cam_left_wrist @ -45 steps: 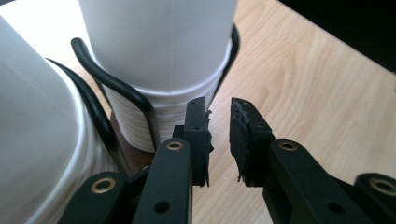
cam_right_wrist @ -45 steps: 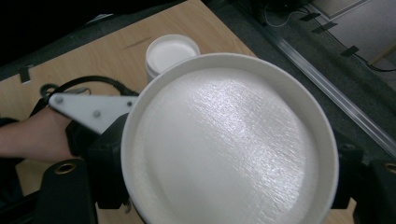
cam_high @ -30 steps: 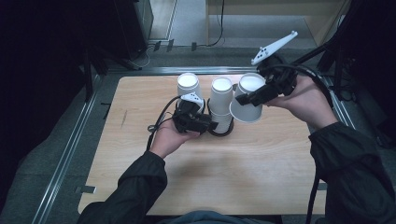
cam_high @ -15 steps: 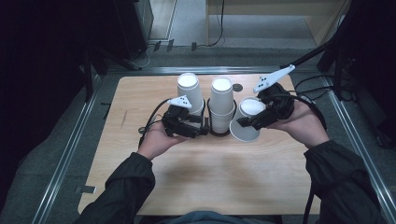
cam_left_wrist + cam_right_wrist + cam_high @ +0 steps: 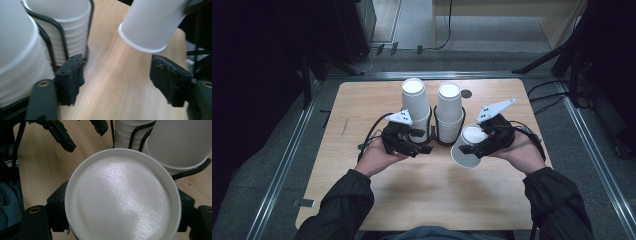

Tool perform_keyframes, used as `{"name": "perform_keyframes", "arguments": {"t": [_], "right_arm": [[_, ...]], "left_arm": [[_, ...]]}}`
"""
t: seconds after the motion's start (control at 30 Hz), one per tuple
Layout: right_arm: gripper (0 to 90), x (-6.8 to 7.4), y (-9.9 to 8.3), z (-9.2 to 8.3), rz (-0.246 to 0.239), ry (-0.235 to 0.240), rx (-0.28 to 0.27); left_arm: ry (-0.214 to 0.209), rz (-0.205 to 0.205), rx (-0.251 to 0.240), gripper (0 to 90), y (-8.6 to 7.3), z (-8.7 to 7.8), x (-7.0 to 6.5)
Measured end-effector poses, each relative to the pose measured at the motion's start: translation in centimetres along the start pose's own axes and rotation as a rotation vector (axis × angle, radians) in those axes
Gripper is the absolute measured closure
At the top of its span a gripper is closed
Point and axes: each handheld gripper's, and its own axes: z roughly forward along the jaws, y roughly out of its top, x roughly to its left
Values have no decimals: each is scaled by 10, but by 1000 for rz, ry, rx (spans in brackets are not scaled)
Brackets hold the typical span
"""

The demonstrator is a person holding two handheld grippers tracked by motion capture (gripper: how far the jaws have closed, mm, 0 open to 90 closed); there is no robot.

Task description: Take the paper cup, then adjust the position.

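Note:
Two stacks of upturned white paper cups, the left stack (image 5: 414, 107) and the right stack (image 5: 449, 110), stand in a black wire holder (image 5: 433, 143) at mid-table. My right gripper (image 5: 477, 145) is shut on a single white cup (image 5: 463, 152), held tilted just right of the holder and low over the table. In the right gripper view the cup's base (image 5: 120, 200) faces the camera, with a jaw on either side. My left gripper (image 5: 422, 145) is open at the foot of the left stack. Its fingers (image 5: 70, 77) hold nothing, and the held cup (image 5: 152, 25) hangs beyond them.
The wooden table (image 5: 422, 200) has bare room in front of the holder and at both sides. A small dark hole (image 5: 467, 93) lies behind the right stack. Metal rails (image 5: 282, 170) and cables run on the floor around the table.
My right gripper has brought the cup down and nearer, from raised at the right to low beside the holder. My left gripper has shifted slightly nearer and stays open.

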Motion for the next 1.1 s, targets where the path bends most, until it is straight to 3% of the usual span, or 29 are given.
{"name": "perform_keyframes", "arguments": {"t": [0.17,0.57,0.67,0.8,0.97,1.1], "right_arm": [[235,3,-13,23,-7,8,20],[235,7,-30,49,11,57,-37],[235,7,-31,51,2,51,-48],[235,6,-31,54,2,49,-53],[235,6,-31,58,3,73,-56],[235,6,-31,62,4,85,-64]], "left_arm": [[-50,-19,0,152,-7,0,1],[-44,1,15,115,-20,5,-4],[-37,16,14,106,-21,8,-5],[-42,7,13,97,-20,11,-8],[-30,36,26,62,-21,16,-10],[-52,51,39,62,-24,24,-10]]}}
